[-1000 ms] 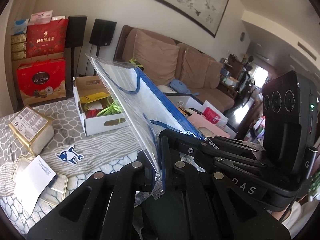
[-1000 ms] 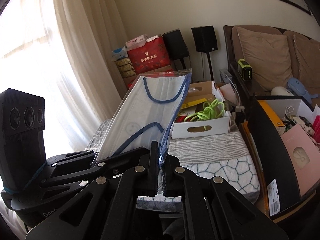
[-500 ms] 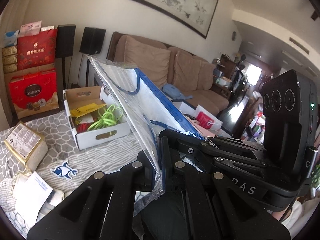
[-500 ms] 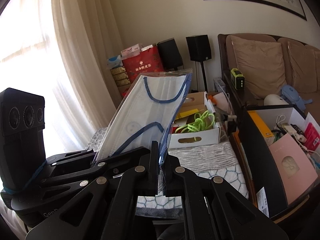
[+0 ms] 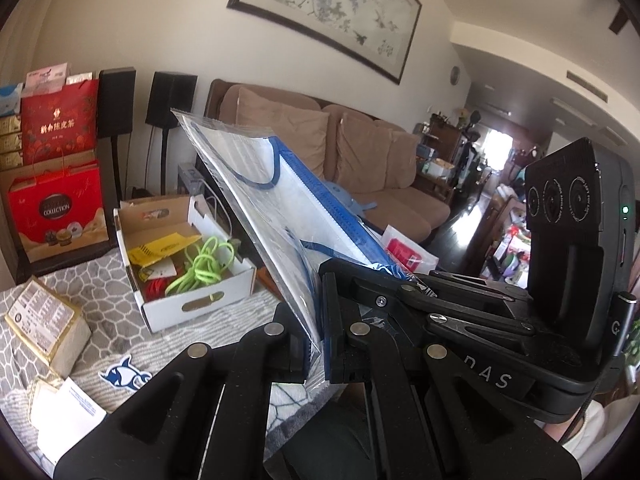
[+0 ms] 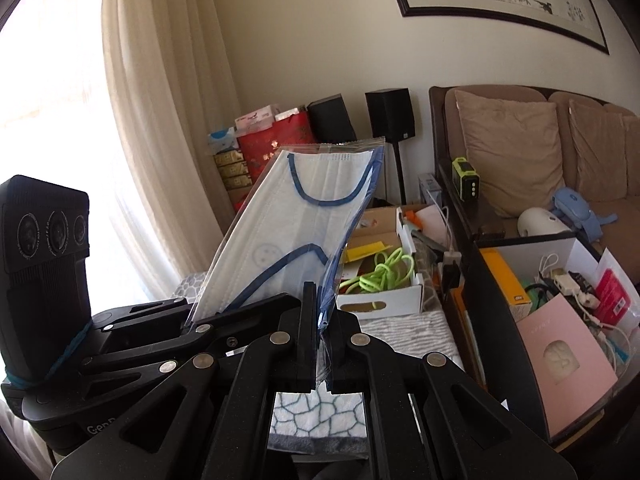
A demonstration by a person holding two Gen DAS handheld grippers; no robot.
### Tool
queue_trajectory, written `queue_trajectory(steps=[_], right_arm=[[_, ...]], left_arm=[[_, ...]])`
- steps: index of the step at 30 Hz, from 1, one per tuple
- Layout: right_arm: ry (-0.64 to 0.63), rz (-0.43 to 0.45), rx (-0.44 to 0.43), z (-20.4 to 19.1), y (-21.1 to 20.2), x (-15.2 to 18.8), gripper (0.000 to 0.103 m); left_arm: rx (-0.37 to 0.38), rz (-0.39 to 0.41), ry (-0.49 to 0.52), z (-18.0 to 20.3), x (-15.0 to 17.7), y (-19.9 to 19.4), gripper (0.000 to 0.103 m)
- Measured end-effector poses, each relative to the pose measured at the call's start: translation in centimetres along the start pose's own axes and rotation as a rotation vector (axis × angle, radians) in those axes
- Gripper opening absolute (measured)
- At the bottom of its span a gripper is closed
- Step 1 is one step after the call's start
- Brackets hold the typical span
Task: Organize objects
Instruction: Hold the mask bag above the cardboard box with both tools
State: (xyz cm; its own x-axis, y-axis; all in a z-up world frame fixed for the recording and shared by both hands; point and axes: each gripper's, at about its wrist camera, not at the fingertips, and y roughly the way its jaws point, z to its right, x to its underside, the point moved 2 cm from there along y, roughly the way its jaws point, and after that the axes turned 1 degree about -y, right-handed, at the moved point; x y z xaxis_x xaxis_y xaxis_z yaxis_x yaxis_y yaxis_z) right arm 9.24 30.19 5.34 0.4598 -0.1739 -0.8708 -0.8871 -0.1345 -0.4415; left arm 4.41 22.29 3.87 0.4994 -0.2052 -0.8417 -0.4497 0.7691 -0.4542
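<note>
A white face mask with blue ear loops, sealed in a clear plastic sleeve (image 5: 276, 200) (image 6: 304, 236), is held up in the air between both grippers. My left gripper (image 5: 316, 344) is shut on one lower corner of the sleeve. My right gripper (image 6: 322, 320) is shut on the other lower corner. Each gripper shows in the other's view: the right gripper (image 5: 340, 276) comes in from the right, the left gripper (image 6: 188, 316) from the left. The sleeve leans up and away over the table.
A white cardboard box (image 5: 200, 304) (image 6: 380, 300) holding a green cable stands on the grey patterned cloth (image 5: 96, 300). A gold-edged pack (image 5: 44, 328) and a shark sticker (image 5: 124, 374) lie at the left. A black-walled bin (image 6: 496, 308) of small items stands right, before a sofa (image 6: 512, 160).
Both grippers have risen together with the mask sleeve still pinched between them. The table and the white box sit lower and farther off in both views.
</note>
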Motion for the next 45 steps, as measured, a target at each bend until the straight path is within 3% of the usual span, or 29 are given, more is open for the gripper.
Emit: queue_trajectory(steps=[22, 45], right_arm=[[-0.044, 0.054, 0.041, 2.7, -0.6, -3.7, 0.003], [-0.054, 0.025, 0.053, 6.0, 2.5, -6.3, 0.004]], left_arm=[[0.030, 0.042, 0.069, 1.5, -4.2, 2.2, 0.002], [0.032, 0.026, 0.079, 0.4, -6.9, 6.3, 0.002]])
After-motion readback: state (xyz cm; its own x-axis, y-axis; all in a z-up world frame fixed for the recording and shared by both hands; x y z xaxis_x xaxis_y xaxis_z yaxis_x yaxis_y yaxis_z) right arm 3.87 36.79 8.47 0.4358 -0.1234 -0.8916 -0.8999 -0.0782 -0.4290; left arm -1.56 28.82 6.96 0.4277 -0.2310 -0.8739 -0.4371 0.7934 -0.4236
